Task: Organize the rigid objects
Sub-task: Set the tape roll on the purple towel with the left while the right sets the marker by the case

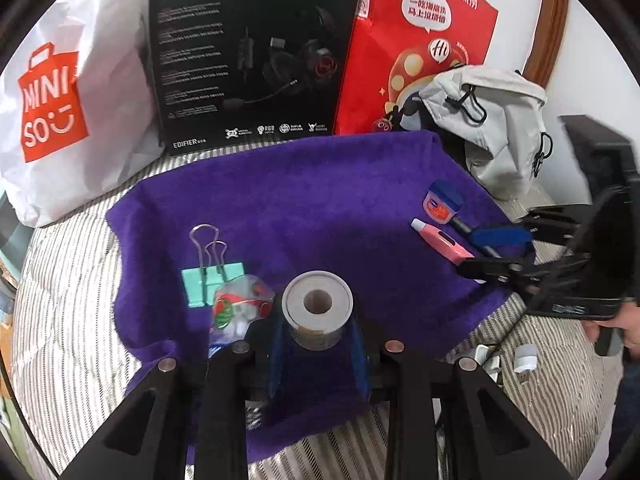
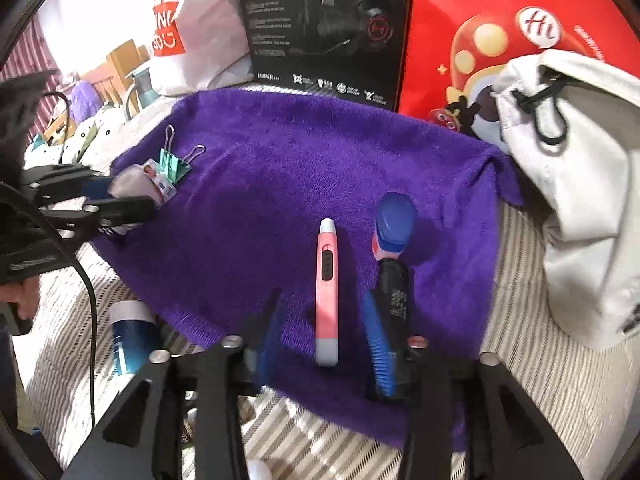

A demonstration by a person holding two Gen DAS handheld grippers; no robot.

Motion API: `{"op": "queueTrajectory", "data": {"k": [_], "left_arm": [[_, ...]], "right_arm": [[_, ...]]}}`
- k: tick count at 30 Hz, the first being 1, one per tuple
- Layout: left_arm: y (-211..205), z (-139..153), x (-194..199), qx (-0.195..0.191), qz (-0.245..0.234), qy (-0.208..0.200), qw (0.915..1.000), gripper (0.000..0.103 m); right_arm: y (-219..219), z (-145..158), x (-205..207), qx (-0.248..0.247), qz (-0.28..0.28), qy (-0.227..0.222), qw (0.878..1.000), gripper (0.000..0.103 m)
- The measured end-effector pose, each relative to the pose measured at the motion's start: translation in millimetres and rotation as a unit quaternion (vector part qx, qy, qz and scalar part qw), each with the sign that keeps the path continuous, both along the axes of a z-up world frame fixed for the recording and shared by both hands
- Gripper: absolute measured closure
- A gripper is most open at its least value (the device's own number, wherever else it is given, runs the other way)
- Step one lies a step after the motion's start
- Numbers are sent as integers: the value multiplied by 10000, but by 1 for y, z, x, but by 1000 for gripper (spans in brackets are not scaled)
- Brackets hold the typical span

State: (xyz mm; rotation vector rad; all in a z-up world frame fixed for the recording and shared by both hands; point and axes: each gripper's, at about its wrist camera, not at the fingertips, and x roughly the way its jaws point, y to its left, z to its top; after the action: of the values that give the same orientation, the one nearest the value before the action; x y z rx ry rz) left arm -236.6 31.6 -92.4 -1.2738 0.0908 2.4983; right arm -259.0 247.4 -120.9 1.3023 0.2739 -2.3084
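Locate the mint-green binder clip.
The mint-green binder clip lies on the purple towel's left side, touching a clear plastic packet, near the left gripper.

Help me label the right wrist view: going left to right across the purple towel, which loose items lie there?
Small packet held by the left gripper → teal binder clip → pink pen-shaped tool → blue-lidded jar, with a black cylinder just in front of it.
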Motion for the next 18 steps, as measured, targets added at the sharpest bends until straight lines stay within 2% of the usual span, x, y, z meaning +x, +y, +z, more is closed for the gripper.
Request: {"op": "queueTrajectory", "data": {"k": [1, 6, 11, 18], "left_arm": [[2, -2, -1, -38, -19, -8, 10000, 76], [18, -15, -5, -378, -133, -61, 9992, 76], [27, -21, -4, -596, -233, -28, 9979, 76], [31, -21, -1, -760, -301, 27, 9966, 75]], "right_arm": [[3, 4, 4, 16, -64, 50, 10000, 49], [14, 20, 18, -46, -214, 166, 9996, 42], [28, 29, 35, -235, -387, 133, 9989, 41], [51, 22, 61, -340, -660, -19, 9972, 37]]}}
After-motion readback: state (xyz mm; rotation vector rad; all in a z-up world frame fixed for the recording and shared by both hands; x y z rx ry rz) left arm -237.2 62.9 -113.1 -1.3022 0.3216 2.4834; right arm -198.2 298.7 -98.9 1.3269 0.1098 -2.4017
